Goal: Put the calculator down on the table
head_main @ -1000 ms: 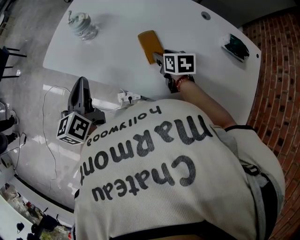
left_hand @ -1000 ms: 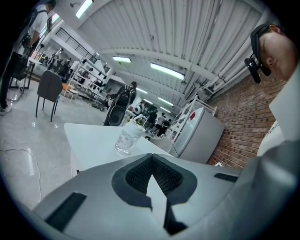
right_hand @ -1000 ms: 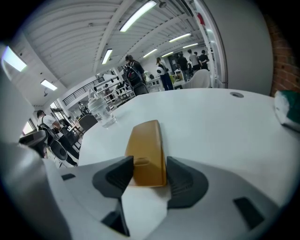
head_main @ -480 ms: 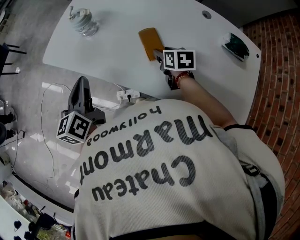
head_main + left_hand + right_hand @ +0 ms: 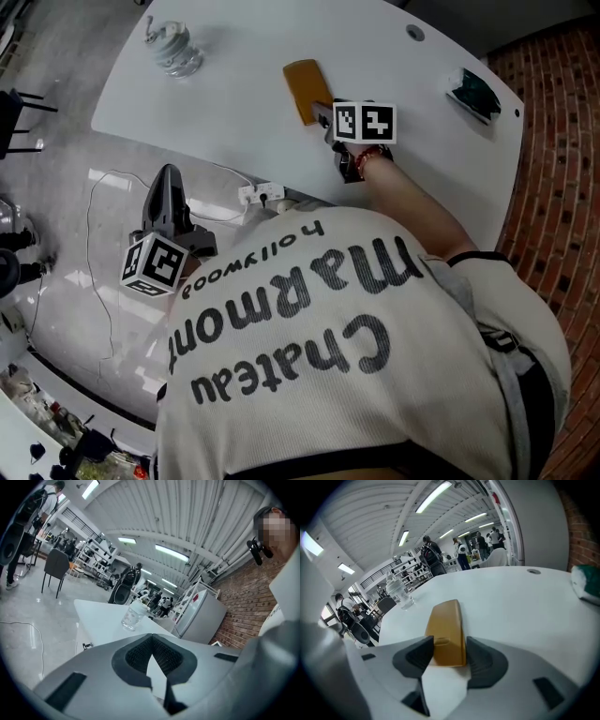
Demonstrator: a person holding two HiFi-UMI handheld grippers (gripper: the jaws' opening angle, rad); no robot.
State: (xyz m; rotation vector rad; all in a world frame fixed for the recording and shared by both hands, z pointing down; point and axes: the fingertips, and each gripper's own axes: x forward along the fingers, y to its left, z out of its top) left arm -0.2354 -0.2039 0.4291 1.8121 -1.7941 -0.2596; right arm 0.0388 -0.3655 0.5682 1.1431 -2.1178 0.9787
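1. Since the white rounded table [image 5: 234, 103] already bears the load, the put-down looks all but finished (only the letting-go remains, I judge).
2. The grey two-jaw right gripper [image 5: 449, 654] reaches in over the tabletop, its dark pads clamped against both long edges of what it carries.
3. The grey two-jaw left gripper [image 5: 151, 641] has its jaws together on nothing and hangs beside the table, over the floor.
4. The mustard-yellow flat rectangular plastic calculator [image 5: 446, 625] lies flat mid-table, held by its near end. The next move calls for parting the jaws, then backing straight off without dragging it.
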